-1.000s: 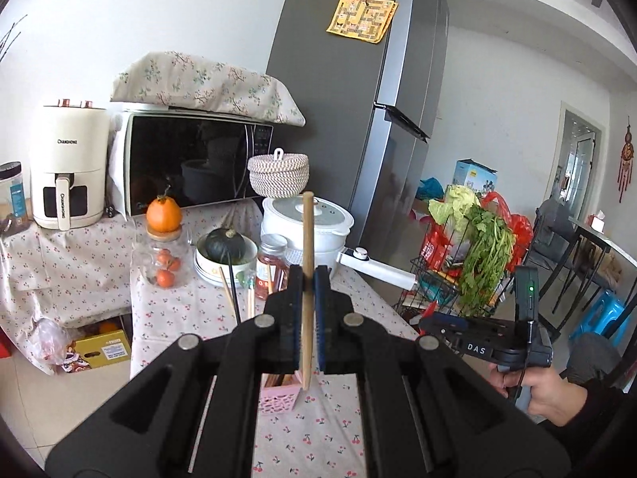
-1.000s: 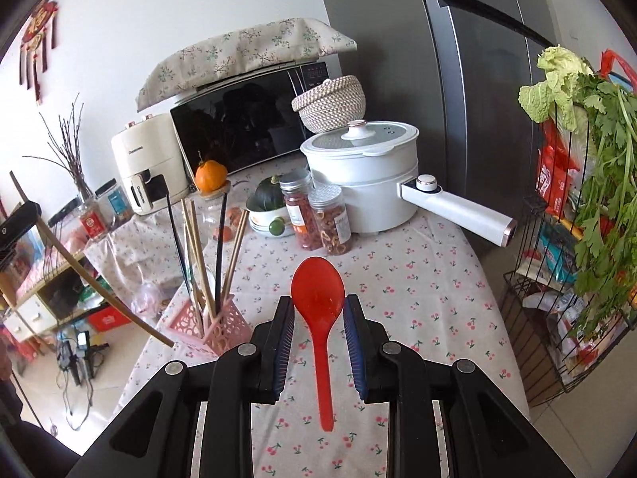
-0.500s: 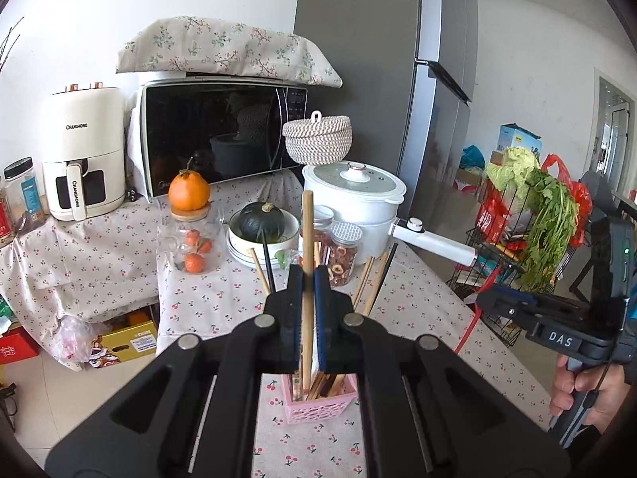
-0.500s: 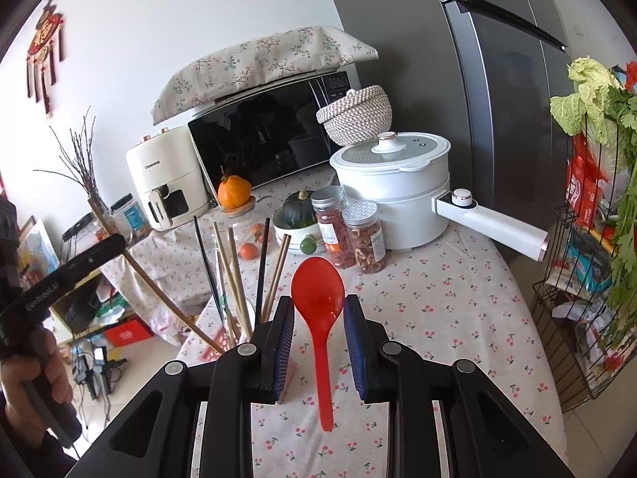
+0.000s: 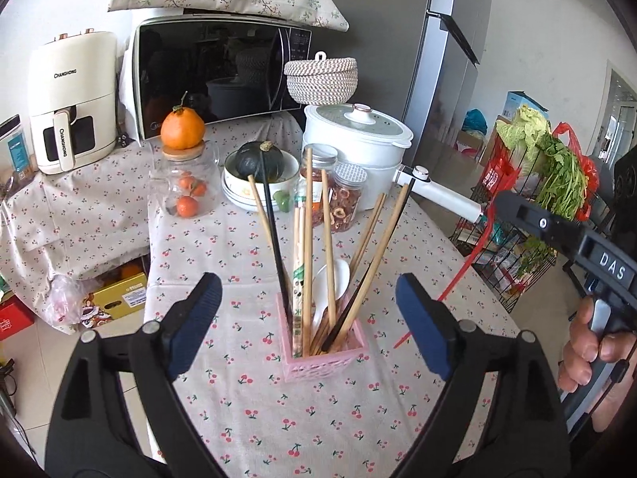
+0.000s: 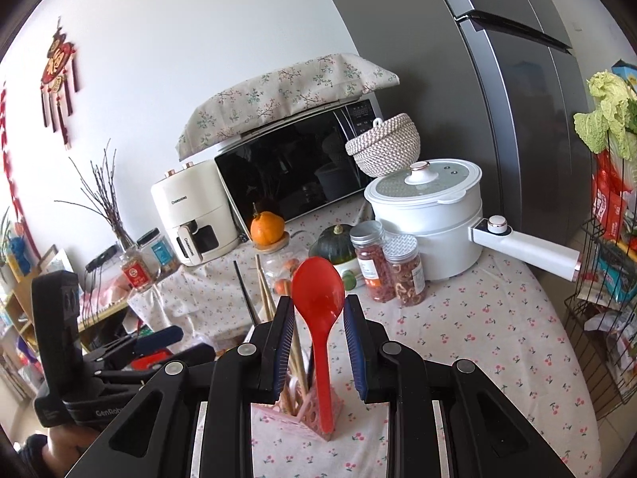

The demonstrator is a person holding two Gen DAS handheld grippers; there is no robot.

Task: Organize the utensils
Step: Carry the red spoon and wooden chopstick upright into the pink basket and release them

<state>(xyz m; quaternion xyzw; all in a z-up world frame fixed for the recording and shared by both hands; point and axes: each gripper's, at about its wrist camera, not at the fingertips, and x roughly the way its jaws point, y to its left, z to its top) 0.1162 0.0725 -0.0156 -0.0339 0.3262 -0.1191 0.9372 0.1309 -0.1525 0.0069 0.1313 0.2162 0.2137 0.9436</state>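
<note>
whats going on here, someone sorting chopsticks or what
A person with a handheld gripper in each hand is loading utensils into a small pink plastic lattice holder on the cherry-print tablecloth. The left gripper is open and empty, facing the holder, which holds wooden chopsticks, a black chopstick and a white plastic spoon. The right gripper holds a red plastic spoon upright between its pads, handle end down by the holder; it is not in yet.
</note>
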